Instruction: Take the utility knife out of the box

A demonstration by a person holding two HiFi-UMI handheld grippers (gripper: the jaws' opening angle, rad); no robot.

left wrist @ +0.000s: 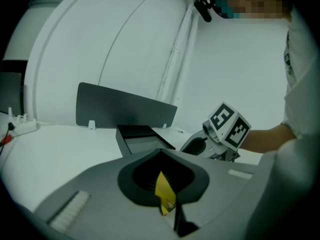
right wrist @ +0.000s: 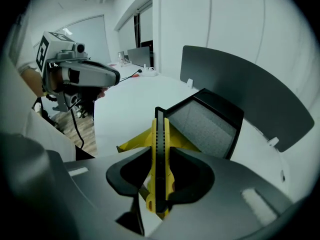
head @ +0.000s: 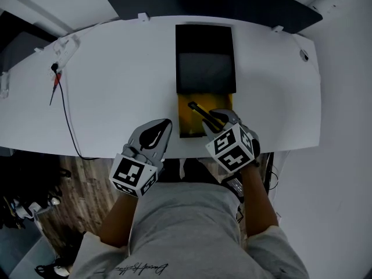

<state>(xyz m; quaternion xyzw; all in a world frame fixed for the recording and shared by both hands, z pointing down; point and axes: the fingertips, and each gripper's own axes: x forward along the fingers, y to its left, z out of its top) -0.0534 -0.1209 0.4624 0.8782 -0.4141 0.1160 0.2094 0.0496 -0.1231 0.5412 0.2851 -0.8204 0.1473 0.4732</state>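
Fingers of the right gripper [head: 218, 120] clamp the utility knife [right wrist: 160, 154] above the box [head: 183, 118] to draw it free; those of the left gripper [head: 166, 125] are closed, idle beside the box.

A white counter [head: 116, 86] with a curved far edge is carrying everything here. A black box [head: 205, 51] is lying flat near its middle, its yellow open end [head: 187, 121] (flap or tray, hard to tell) reaching toward the near edge. A white power strip [head: 67, 46] is sitting at the far left, and a thin black cable [head: 67, 121] is trailing from it over the near edge. A dark divider panel [head: 209, 2] is standing along the far edge in small white brackets [head: 143, 17].
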